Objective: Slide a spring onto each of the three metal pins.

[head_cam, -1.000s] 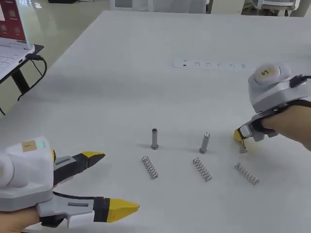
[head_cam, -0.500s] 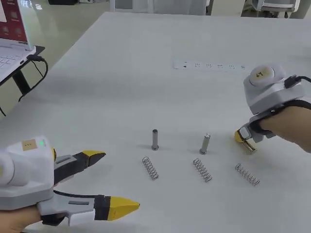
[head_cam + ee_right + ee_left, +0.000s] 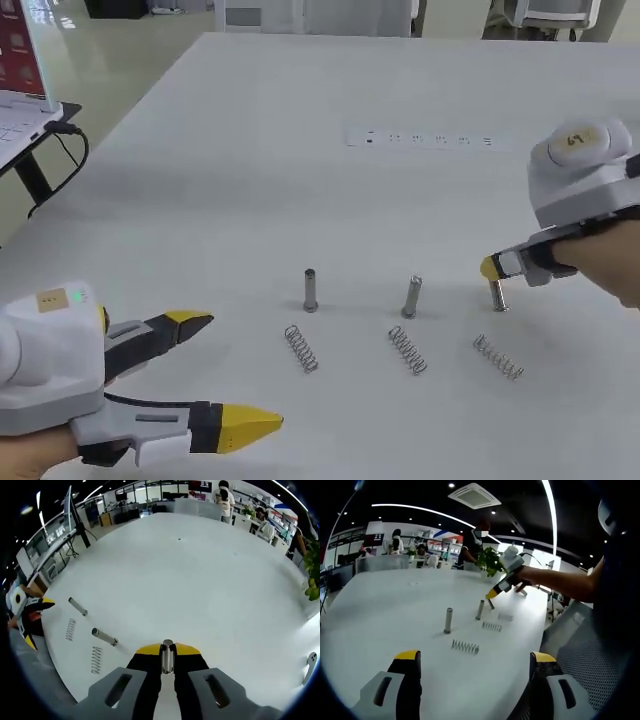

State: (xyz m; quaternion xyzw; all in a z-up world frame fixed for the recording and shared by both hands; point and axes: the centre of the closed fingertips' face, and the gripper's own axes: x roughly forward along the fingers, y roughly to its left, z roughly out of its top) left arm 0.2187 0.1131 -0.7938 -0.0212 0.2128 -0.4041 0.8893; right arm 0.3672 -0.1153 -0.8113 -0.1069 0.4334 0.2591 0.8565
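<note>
Two metal pins stand upright on the white table (image 3: 250,180): the left pin (image 3: 310,290) and the middle pin (image 3: 411,297). My right gripper (image 3: 497,270) is shut on the top of the third pin (image 3: 498,298), which is held upright with its foot at the table. In the right gripper view this pin (image 3: 167,656) sits between the shut jaws. Three springs lie flat, one in front of each pin: left spring (image 3: 301,348), middle spring (image 3: 407,350), right spring (image 3: 497,357). My left gripper (image 3: 225,372) hovers open at the near left, holding nothing.
A white power strip (image 3: 425,138) lies further back on the table. A laptop (image 3: 20,60) on a stand with a cable sits off the table's left edge. People and desks are in the background of the gripper views.
The right gripper tipped the third pin half a second ago and now holds it upright again. The left gripper has stayed in place. The head camera shifted slightly.
</note>
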